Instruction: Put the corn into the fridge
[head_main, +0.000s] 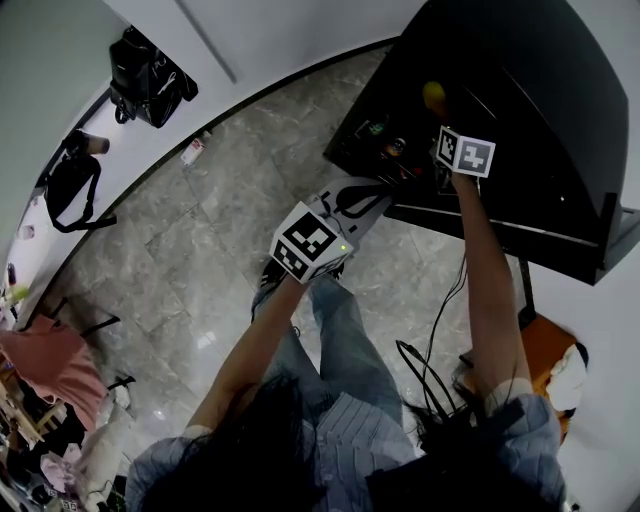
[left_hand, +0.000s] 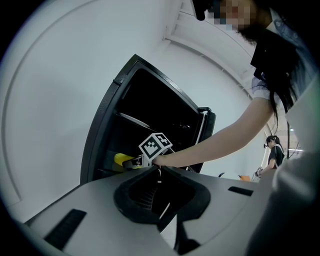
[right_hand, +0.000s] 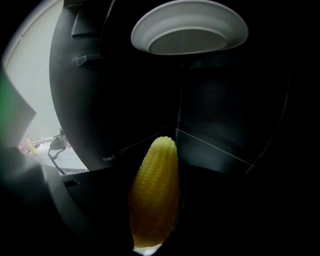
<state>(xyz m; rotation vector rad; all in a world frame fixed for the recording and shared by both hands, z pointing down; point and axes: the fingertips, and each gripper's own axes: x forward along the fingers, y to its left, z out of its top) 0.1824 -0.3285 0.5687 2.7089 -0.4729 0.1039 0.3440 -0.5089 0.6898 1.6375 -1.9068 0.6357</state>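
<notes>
Corn (right_hand: 154, 195) sits clenched in our right claw (head_main: 440, 118) and juts straight ahead of it inside the dark fridge (head_main: 520, 90), beneath a white plate (right_hand: 190, 27). Our left claw (head_main: 360, 198) is closed on nothing.

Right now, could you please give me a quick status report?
Right gripper shut on corn, inside open fridge. Left gripper shut, empty, outside. White plate above; path ahead looks clear.

readable text: none | marker cubes (head_main: 306, 240): black-and-white squares only (no letters or digits)
</notes>
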